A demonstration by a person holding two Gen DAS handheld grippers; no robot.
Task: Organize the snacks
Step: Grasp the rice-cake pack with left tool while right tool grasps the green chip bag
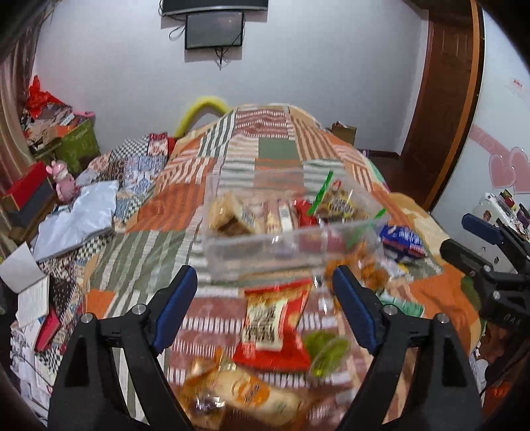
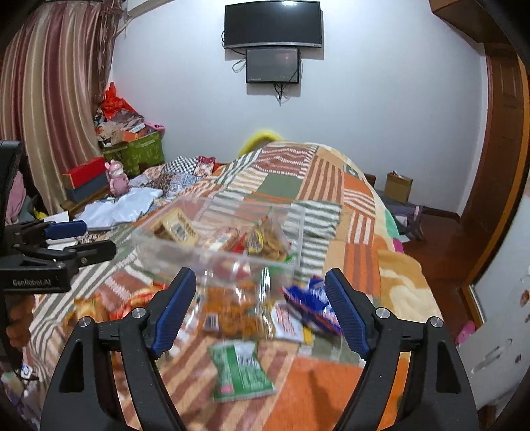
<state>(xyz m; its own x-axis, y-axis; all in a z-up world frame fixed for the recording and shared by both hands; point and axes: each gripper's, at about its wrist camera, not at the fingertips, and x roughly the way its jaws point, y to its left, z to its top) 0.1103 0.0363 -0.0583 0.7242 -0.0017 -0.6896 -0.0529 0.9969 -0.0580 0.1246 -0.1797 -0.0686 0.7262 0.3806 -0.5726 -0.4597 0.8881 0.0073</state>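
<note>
Near lens: left tongs (image 1: 261, 311) and right tongs (image 2: 260, 311) both released, nothing between the pads.
Snacks: loose packets on the bed (image 2: 331, 381); some already in the clear box (image 1: 265, 245).
My next step: grip one packet flat, lift over the box rim.
Unclear: motion blur hides the labels.

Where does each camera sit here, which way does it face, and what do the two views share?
Left wrist: on the left tongs, looking down the bed over the clear box and red packet; the right tongs show at its right edge.
Right wrist: on the right tongs, facing the same box and a green packet; the left tongs show at its left.
Shared: box, patchwork blanket, wall screens.
</note>
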